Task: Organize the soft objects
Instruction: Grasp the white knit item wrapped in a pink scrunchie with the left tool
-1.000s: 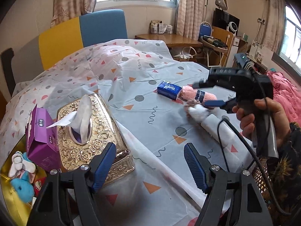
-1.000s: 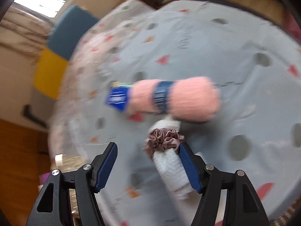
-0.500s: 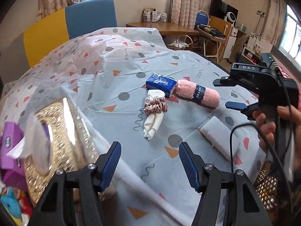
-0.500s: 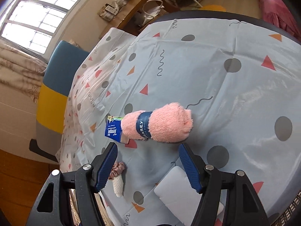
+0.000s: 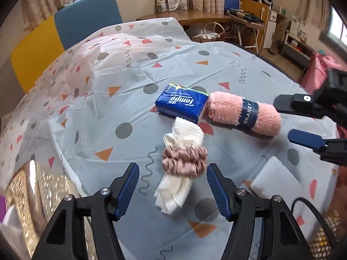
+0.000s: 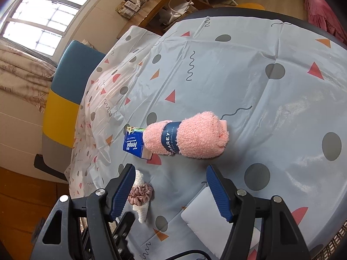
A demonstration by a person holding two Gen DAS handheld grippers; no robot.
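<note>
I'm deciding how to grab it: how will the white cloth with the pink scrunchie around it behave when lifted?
The white cloth looks soft and knitted, so its ends will probably droop. The scrunchie bunches only its middle, so gripping there likely keeps it together. It seems light, and its texture should resist slipping in the left tongs.

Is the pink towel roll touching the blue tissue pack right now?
Touching. In the left wrist view the pink towel roll has its end butted against the blue tissue pack, with no tablecloth showing between them.

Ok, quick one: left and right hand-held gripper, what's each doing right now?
Left hand-held gripper: open, empty, white cloth with scrunchie lying between its fingers.
Right hand-held gripper: open, empty, near the pink towel roll.
</note>
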